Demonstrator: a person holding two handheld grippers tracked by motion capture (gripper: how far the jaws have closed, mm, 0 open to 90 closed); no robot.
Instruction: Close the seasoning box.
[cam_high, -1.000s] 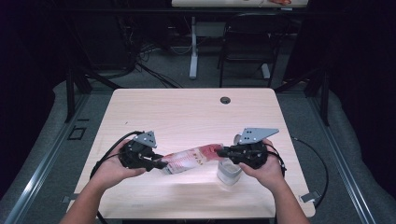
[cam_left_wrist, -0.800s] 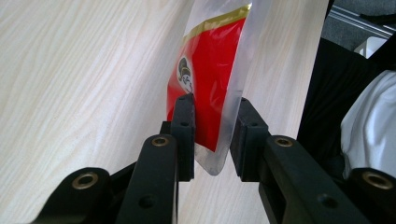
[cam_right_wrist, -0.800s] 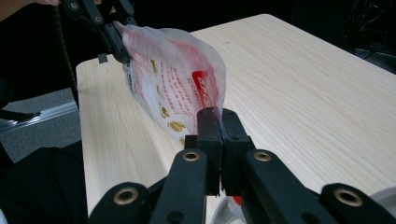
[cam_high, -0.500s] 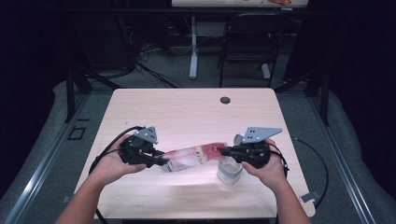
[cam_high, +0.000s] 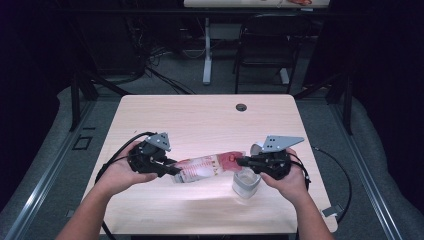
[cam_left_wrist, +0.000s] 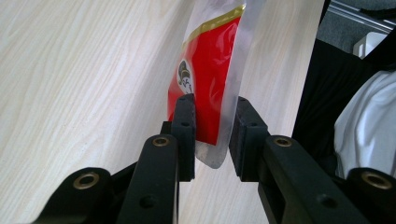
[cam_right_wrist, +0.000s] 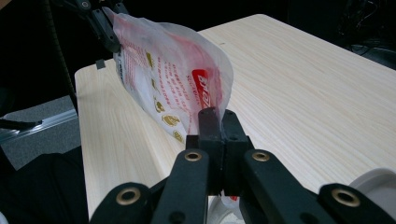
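A red and clear plastic pouch (cam_high: 207, 167) hangs just above the light wood table (cam_high: 200, 120), stretched between my two grippers. My right gripper (cam_high: 241, 161) is shut on the pouch's right end; in the right gripper view the jaws (cam_right_wrist: 217, 121) pinch its clear edge and the puffy pouch (cam_right_wrist: 163, 70) runs away toward the left gripper (cam_right_wrist: 105, 25). My left gripper (cam_high: 175, 171) is at the pouch's left end. In the left gripper view its jaws (cam_left_wrist: 212, 135) stand apart on either side of the pouch's sealed end (cam_left_wrist: 205, 70), with a gap showing.
A small clear cup (cam_high: 246, 185) stands on the table under my right hand, its white rim (cam_right_wrist: 373, 186) beside the right jaws. A cable grommet (cam_high: 241, 107) sits near the far edge. A chair (cam_high: 260, 45) and desk legs stand beyond the table.
Both hands have drifted slightly away from the front edge with the pouch still spanning between the grippers. The cup has not moved.
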